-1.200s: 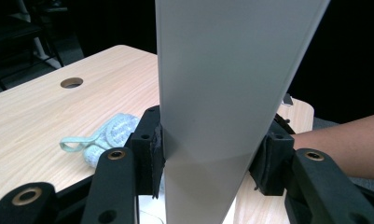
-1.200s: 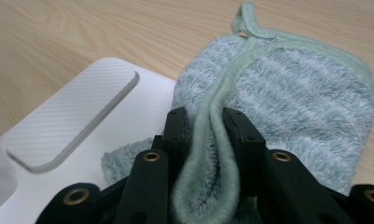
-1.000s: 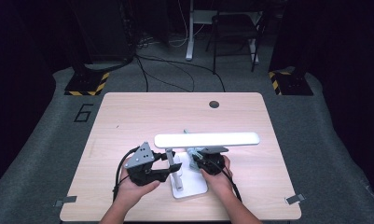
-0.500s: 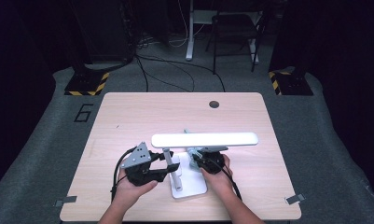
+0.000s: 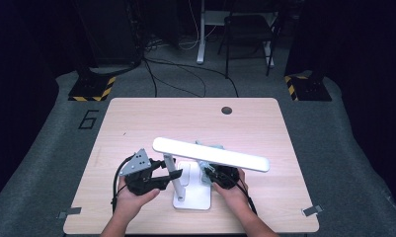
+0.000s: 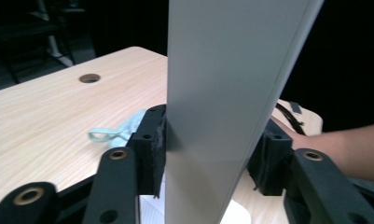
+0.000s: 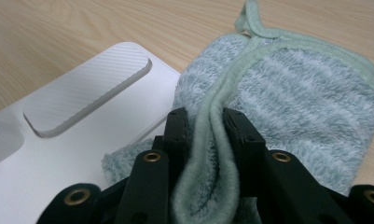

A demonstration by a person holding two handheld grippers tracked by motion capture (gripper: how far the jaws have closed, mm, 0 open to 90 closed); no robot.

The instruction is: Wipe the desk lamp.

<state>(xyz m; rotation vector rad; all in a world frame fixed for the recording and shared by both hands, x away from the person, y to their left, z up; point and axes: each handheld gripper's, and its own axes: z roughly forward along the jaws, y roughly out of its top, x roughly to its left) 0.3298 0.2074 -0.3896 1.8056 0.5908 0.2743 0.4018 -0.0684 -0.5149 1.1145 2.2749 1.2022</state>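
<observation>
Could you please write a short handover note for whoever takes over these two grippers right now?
Left gripper: jaws shut on the lamp, clamping its upright post, seen close in the left gripper view.
Right gripper: jaws shut on a fold of the cloth.
The lamp stands near the front of the table, its head crossing above both hands. The cloth lies partly on the lamp base and partly on the table.
Done: lamp steadied, cloth gripped and on the base.
Left: probably wiping the base and lamp; how much is already wiped cannot be told.
</observation>
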